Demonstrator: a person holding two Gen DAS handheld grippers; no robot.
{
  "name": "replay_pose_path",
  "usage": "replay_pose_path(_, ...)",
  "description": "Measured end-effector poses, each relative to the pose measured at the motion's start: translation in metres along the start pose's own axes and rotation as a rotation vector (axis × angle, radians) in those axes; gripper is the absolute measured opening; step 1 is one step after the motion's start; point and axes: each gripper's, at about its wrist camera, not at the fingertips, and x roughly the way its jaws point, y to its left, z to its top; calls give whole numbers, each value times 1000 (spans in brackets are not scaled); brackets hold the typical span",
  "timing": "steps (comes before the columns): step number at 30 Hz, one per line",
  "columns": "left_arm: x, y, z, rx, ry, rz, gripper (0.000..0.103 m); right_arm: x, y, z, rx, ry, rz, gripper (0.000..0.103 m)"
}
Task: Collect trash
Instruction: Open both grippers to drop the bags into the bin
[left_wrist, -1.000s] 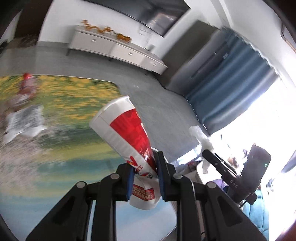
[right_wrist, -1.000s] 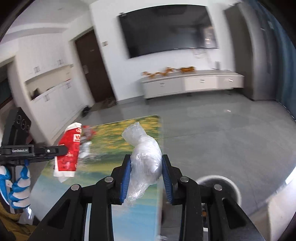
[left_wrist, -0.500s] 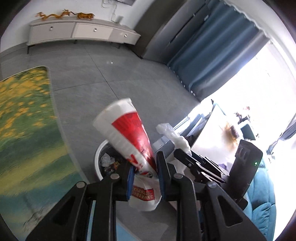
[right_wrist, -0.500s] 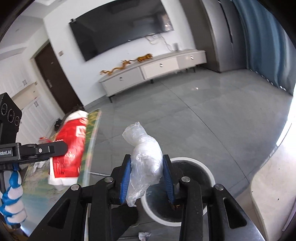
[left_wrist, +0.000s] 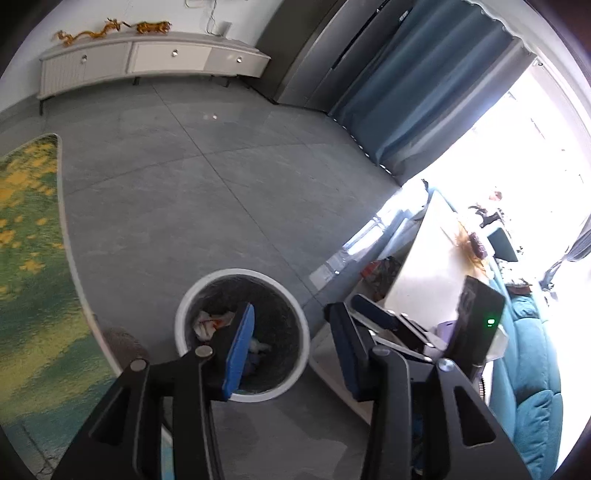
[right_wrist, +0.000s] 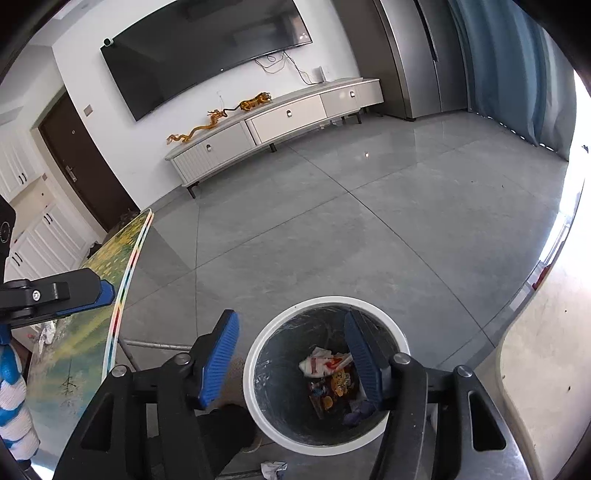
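At the left edge of your right wrist view lies the painted table (right_wrist: 92, 295). Your left gripper (left_wrist: 291, 343) is spread wide and empty at lower centre of its view, over the white bin (left_wrist: 242, 334). Your right gripper (right_wrist: 291, 354) gapes empty too; crumpled trash (right_wrist: 325, 363) sits inside the bin, lower centre.
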Motion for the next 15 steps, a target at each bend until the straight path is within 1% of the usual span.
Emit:
replay_pose_path(2, -7, 1, -3, 16, -25, 46, 41, -2, 4, 2, -8, -8, -5, 62)
replay_pose_path(5, -25, 2, -8, 56, -86, 148, 41, -16, 16, 5, -29, -33, -14, 66)
replay_pose_path(11, -74, 14, -22, 87, -194, 269, 46, -50, 45, 12, -72, -97, -16, 71)
replay_pose_path(13, -93, 17, -27, 88, -227, 301, 54, -61, 58, 18, -87, -118, -13, 73)
replay_pose_path(15, -113, 22, -33, 91, -256, 325, 56, -72, 72, 20, -106, -140, -4, 75)
